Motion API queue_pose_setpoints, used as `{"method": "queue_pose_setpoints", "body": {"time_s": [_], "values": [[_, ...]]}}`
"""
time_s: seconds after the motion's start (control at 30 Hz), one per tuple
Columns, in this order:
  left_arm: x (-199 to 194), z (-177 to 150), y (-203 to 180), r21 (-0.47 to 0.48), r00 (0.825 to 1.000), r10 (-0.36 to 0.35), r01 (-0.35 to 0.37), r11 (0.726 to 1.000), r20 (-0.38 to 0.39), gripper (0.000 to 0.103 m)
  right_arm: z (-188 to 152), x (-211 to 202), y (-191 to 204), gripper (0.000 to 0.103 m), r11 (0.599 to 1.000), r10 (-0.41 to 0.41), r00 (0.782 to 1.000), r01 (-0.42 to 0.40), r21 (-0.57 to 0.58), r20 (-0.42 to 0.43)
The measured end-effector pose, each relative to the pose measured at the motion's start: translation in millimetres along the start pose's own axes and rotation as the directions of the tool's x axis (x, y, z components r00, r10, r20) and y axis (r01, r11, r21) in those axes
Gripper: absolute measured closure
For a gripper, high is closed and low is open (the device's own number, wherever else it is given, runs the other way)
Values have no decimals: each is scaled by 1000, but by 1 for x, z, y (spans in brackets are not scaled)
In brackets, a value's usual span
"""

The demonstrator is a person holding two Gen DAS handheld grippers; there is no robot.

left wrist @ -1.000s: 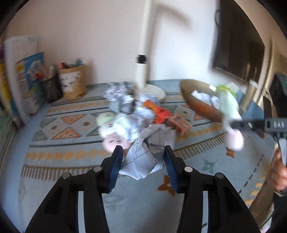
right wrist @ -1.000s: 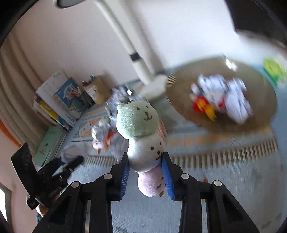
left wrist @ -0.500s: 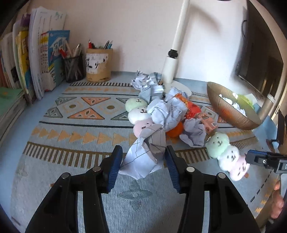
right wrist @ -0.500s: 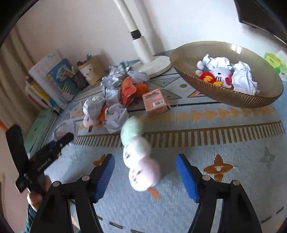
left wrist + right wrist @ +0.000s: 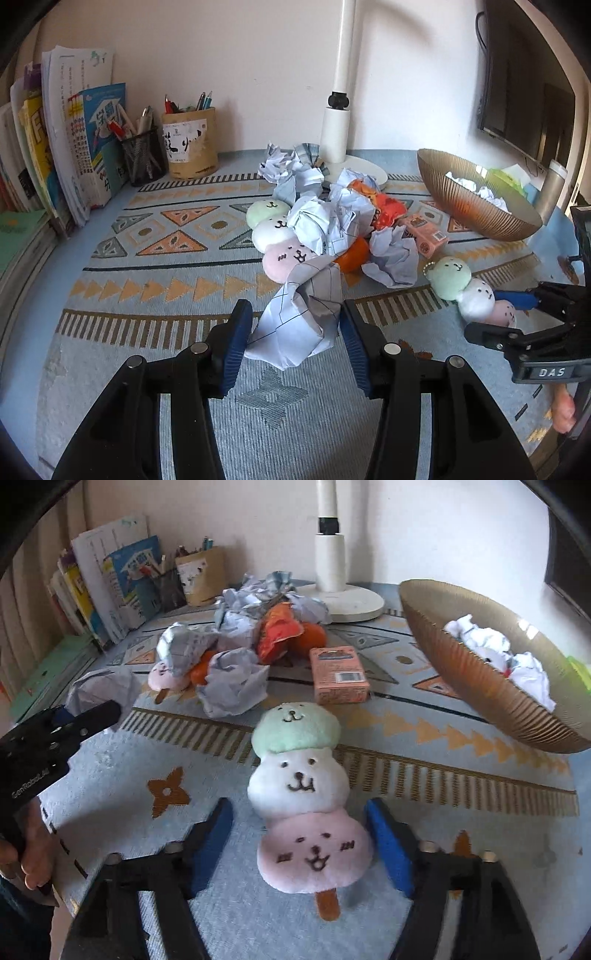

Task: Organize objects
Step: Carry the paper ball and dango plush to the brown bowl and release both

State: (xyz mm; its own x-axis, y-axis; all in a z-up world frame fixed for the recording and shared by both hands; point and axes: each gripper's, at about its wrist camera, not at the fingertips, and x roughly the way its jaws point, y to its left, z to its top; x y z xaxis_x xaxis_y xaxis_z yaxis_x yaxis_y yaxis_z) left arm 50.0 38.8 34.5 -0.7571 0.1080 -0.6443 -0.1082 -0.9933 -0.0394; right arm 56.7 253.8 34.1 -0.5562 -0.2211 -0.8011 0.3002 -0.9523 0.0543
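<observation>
Crumpled grid-lined paper ball [image 5: 303,314] pinched between the blue pads of the left gripper [image 5: 297,345], jaws closed in on its sides, held over the patterned rug [image 5: 155,280]. Seen again from the right wrist as a grey-white wad [image 5: 101,688] at the tip of the black tongs.

Three-ball dango plush [image 5: 303,797] (green on top, white in the middle, pink at the bottom, each with a stitched face) flat on the rug between the fingers of the right gripper [image 5: 301,845]. Jaws spread wide there, blue pads [image 5: 388,843] standing clear of the plush on both sides, nothing gripped. Same plush [image 5: 469,290] visible from the left wrist, lying on the rug just in front of the right tongs.

Beyond it, a loose heap: crumpled paper balls [image 5: 325,218], a second dango plush [image 5: 275,236] partly under them, an orange snack wrapper [image 5: 279,633], an orange fruit [image 5: 352,254] and a small salmon-pink carton [image 5: 338,675] lying flat near the first plush.

Off to the right, a ribbed golden-brown bowl [image 5: 476,686] with white crumpled paper [image 5: 484,640] inside. Behind the heap, the white round base and post of a lamp [image 5: 338,122]. Against the wall at left, a tan pen cup [image 5: 190,147], a black mesh pen holder [image 5: 142,155] and upright books [image 5: 79,147].
</observation>
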Motion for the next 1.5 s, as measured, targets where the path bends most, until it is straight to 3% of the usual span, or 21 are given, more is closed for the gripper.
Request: {"method": "queue_pose_setpoints", "body": {"time_s": [0.17,0.3,0.43,0.57,0.7,0.8,0.97,1.13,1.2,1.23,1.27,1.33,1.5], "values": [[-2,-1,-5,29,1000,22,-23,999,12,56,-6,-13,9,52,998,-54,996,56,-27,64],[-7,3,-11,55,999,46,-47,997,21,58,-8,-46,3,52,1000,-3,991,0,17,135],[-39,34,-40,78,992,-60,52,996,112,58,12,-105,-20,52,999,-35,964,25,39,262],[-52,87,-87,124,963,-196,175,977,184,58,44,-163,-70,52,984,-166,901,122,134,400],[-16,143,-128,49,936,-290,286,957,200,58,74,-172,-126,52,950,-264,863,155,271,431],[20,163,-151,4,931,-311,316,949,189,58,85,-164,-166,52,920,-309,850,155,359,427],[77,167,-181,-33,924,-351,360,933,150,58,94,-127,-214,52,890,-330,860,146,432,390],[114,155,-199,2,923,-373,375,927,98,56,93,-88,-242,50,875,-315,882,127,468,350],[124,151,-207,40,902,-431,429,902,34,38,89,-75,-245,34,876,-297,887,107,469,353],[127,150,-209,51,901,-433,432,900,18,14,86,-71,-246,26,872,-293,890,99,480,349],[128,150,-211,57,906,-423,421,905,27,5,84,-68,-248,25,866,-290,892,90,492,346],[126,148,-209,64,918,-394,390,919,55,5,83,-64,-256,25,864,-267,901,67,499,342],[116,153,-193,4,906,-419,419,908,56,5,79,-77,-262,25,850,-293,885,68,522,361]]}}
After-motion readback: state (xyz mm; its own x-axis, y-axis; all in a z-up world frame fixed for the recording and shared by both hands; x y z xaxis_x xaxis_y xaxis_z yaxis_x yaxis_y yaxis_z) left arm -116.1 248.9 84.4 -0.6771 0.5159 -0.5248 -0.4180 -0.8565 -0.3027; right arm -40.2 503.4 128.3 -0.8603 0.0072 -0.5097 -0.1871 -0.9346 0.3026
